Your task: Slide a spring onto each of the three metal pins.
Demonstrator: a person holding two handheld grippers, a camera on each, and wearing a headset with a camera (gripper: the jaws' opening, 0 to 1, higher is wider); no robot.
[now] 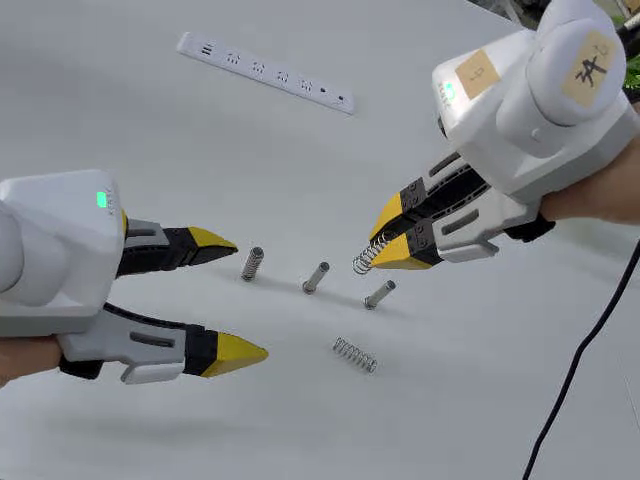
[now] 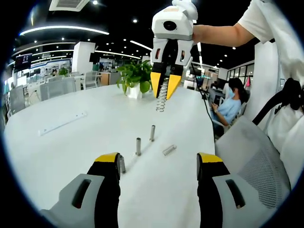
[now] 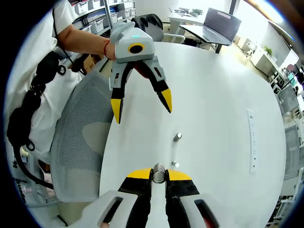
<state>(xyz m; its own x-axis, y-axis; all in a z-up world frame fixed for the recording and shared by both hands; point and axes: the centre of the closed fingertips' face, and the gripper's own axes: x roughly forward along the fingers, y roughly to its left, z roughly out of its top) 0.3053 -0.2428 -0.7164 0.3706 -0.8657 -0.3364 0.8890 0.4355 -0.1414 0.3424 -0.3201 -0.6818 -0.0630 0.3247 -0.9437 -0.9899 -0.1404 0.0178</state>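
Observation:
Three small metal pins stand upright in a row on the white table point(image 1: 150, 420). The left pin point(image 1: 252, 263) wears a spring; the middle pin point(image 1: 316, 277) and the right pin point(image 1: 380, 294) are bare. A loose spring point(image 1: 355, 354) lies flat in front of them. My right gripper point(image 1: 383, 250) is shut on another spring point(image 1: 366, 260), which hangs just above and left of the right pin. My left gripper point(image 1: 240, 297) is open, its jaws on either side of the left pin's near side. In the left gripper view the held spring point(image 2: 161, 100) dangles above the far pin point(image 2: 152, 132).
A white power strip point(image 1: 265, 72) lies at the back of the table. A black cable point(image 1: 580, 370) runs down the right side. A grey mesh chair point(image 2: 256, 166) stands by the table edge, and a seated person point(image 2: 228, 107) is beyond it.

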